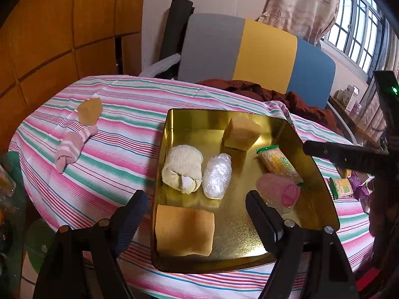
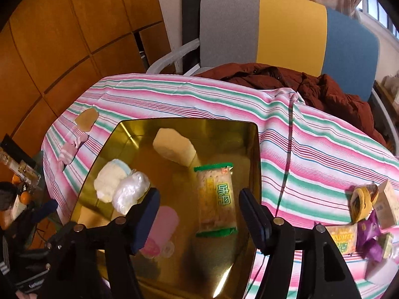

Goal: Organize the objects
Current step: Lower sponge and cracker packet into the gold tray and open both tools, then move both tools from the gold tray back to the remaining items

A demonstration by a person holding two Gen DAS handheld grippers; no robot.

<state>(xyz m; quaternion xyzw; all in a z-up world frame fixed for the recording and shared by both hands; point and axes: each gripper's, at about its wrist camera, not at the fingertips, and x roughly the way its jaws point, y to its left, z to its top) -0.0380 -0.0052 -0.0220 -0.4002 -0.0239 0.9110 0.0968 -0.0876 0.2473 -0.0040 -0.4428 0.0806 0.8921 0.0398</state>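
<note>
**Gold tray on striped table, both grippers hovering empty**

Gold metal tray sits on a table covered in pink, green and white striped cloth. Inside it: a cream rolled sock touching a clear plastic bundle; a tan sponge block near the far wall; a flat orange-tan sponge at the near left corner; a pink translucent cup-shaped item with a pink printed lid, print unreadable; and a green-edged snack packet, yellow band with green characters, too blurred to read.

Left gripper over the tray's near edge, jaws wide, nothing between the pads. Right gripper above the snack packet, jaws parted to either side of it, pads clear of the wrapper.

Outside the tray, far left on the cloth: a pink striped rolled sock touching a tan sponge piece. Right side of the table: a heap of snack packets, purple, yellow and beige; lettering partly visible, not legible. Beyond the table, a grey, yellow and blue chair back with a dark red garment draped below.
</note>
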